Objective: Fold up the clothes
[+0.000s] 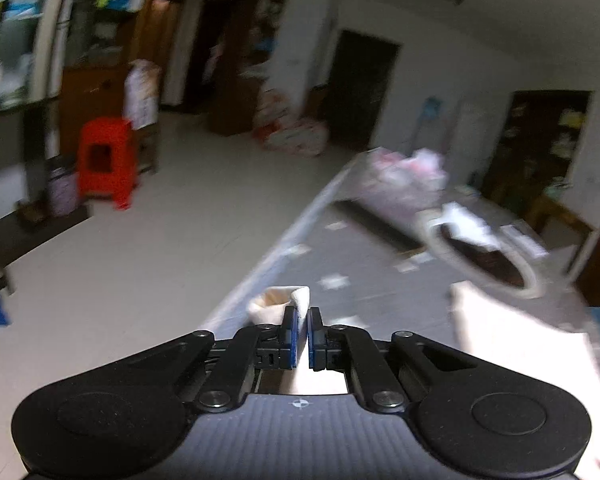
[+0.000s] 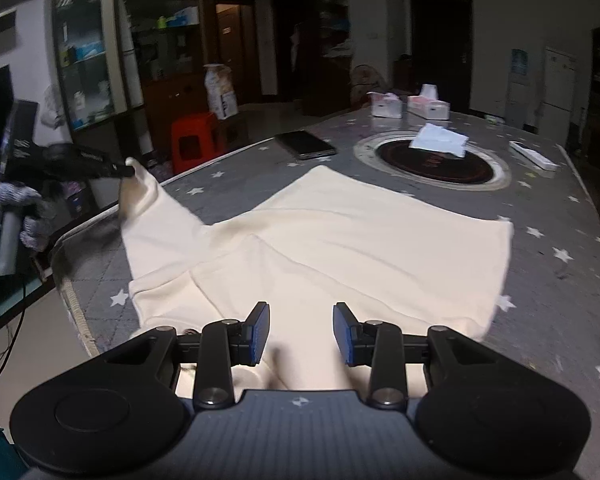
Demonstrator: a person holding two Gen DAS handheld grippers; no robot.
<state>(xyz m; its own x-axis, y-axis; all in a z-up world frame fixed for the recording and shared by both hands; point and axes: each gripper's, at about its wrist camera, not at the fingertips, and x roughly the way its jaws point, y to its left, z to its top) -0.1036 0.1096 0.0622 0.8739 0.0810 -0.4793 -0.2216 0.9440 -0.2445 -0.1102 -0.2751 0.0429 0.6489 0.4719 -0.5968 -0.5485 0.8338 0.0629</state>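
A cream garment point(image 2: 340, 240) lies spread on a star-patterned grey table point(image 2: 560, 240), filling the middle of the right wrist view, its body running from lower left toward the upper right. At the left edge of that frame, the left gripper point(image 2: 128, 168) is clenched on the tip of one sleeve point(image 2: 156, 204), lifting it clear of the table edge; its own blurred view shows cream cloth point(image 1: 300, 300) pinched between the blue pads. The right gripper point(image 2: 301, 332) hovers at the bottom centre over the near part of the garment, jaws parted and holding nothing. The raised sleeve lies to the left of the body, so the fold likely carries it rightward across the cloth, a move the left hand is nearer to make.
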